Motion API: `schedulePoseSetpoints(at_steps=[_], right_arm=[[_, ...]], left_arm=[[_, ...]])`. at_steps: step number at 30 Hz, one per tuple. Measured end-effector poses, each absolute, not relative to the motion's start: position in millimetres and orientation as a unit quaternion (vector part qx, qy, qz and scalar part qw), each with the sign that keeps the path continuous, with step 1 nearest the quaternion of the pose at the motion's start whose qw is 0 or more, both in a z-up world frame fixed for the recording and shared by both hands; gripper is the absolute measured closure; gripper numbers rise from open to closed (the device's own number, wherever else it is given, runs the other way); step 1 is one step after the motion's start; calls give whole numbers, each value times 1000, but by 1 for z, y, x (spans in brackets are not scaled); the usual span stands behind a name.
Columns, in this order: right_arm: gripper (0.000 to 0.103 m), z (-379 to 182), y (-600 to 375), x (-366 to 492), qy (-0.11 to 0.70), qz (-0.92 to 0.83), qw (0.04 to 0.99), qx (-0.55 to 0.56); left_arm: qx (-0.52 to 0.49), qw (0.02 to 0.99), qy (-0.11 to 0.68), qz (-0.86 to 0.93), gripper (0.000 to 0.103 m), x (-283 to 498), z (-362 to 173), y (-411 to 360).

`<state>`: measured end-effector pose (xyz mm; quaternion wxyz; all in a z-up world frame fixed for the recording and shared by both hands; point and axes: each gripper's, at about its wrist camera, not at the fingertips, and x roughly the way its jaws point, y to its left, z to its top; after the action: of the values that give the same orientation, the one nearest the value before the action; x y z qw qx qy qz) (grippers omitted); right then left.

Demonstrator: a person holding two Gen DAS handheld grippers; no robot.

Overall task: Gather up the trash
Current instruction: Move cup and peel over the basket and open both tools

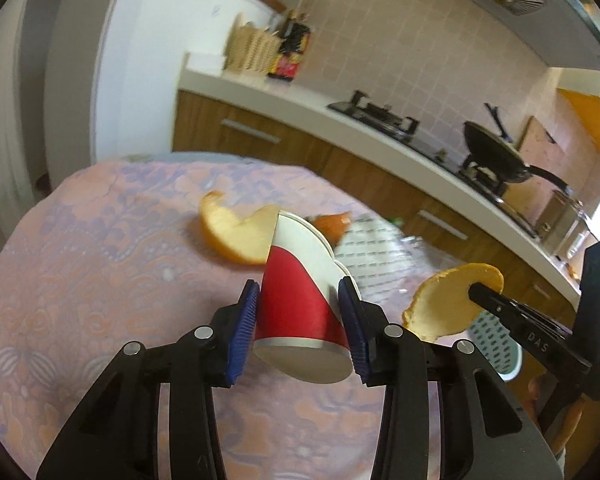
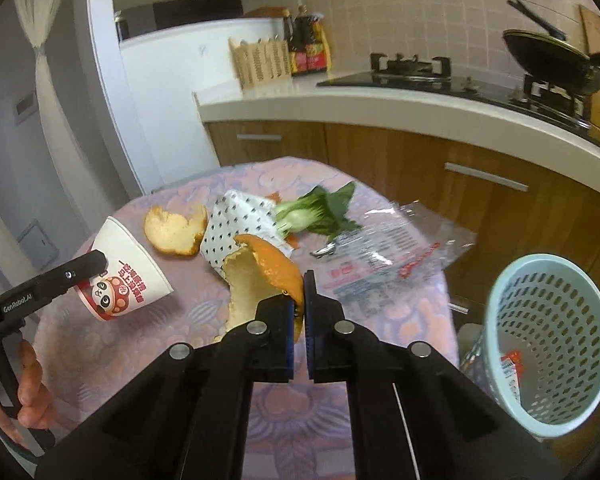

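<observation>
My left gripper (image 1: 298, 328) is shut on a red and white paper cup (image 1: 304, 304) and holds it tilted above the table; the cup also shows in the right wrist view (image 2: 128, 272). My right gripper (image 2: 299, 320) is shut on a piece of orange peel (image 2: 260, 276), seen from the left wrist too (image 1: 448, 304). A second orange peel (image 2: 174, 230) lies on the table. A pale blue mesh bin (image 2: 548, 344) stands to the right of the table, with a wrapper inside.
On the pink floral tablecloth (image 2: 340, 420) lie a dotted white paper (image 2: 236, 224), a bok choy piece (image 2: 320, 212) and a clear printed plastic bag (image 2: 384, 252). A kitchen counter (image 2: 380, 108) with a stove and a black pan (image 2: 552, 60) runs behind.
</observation>
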<state>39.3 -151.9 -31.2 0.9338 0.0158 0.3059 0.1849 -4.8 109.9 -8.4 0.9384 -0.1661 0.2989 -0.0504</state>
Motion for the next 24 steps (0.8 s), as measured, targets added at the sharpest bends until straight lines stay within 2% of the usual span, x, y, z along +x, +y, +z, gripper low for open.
schedulePoseSetpoints(at_steps=[14,20,24], right_arm=[[100,-4,-289,19,268,60,958,78],[100,-18,-346,23,279,-5,956,94],[100,-44,-385,37,319,-41,938,126]], left_arm=[[-106,939,281,-170,64,23,31,-19],[-80,926,297,-220,64,51,28,-91],[-45,916,317,-243,64,74,18,-147]])
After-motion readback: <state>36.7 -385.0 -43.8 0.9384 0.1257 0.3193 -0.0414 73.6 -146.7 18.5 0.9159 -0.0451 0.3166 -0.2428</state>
